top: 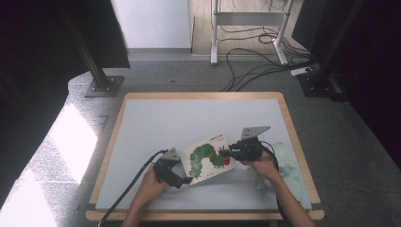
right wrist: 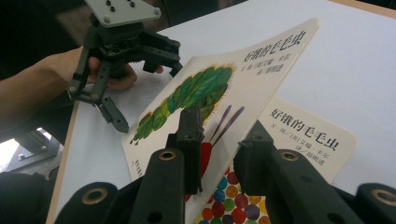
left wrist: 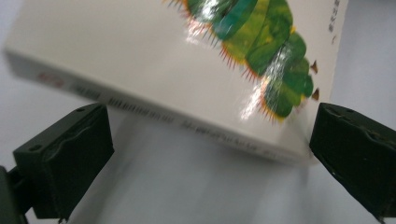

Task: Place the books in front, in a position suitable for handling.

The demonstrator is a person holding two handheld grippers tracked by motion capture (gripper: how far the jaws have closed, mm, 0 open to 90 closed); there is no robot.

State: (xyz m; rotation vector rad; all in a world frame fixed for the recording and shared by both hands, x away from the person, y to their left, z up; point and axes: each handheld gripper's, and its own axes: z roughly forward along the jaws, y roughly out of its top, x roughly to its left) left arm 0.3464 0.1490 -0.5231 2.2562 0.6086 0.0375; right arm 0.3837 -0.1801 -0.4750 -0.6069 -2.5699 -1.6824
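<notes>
On the bench, the right gripper has its jaws pinched on the front cover of the caterpillar book, lifting it. The left gripper, at the book's 8 o'clock, has jaws wide apart astride the spine corner.

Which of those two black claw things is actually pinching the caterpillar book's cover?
The right gripper: its jaws clamp the lifted front cover of the book. The left gripper stands wide open at the book's spine edge, gripping nothing.
</notes>
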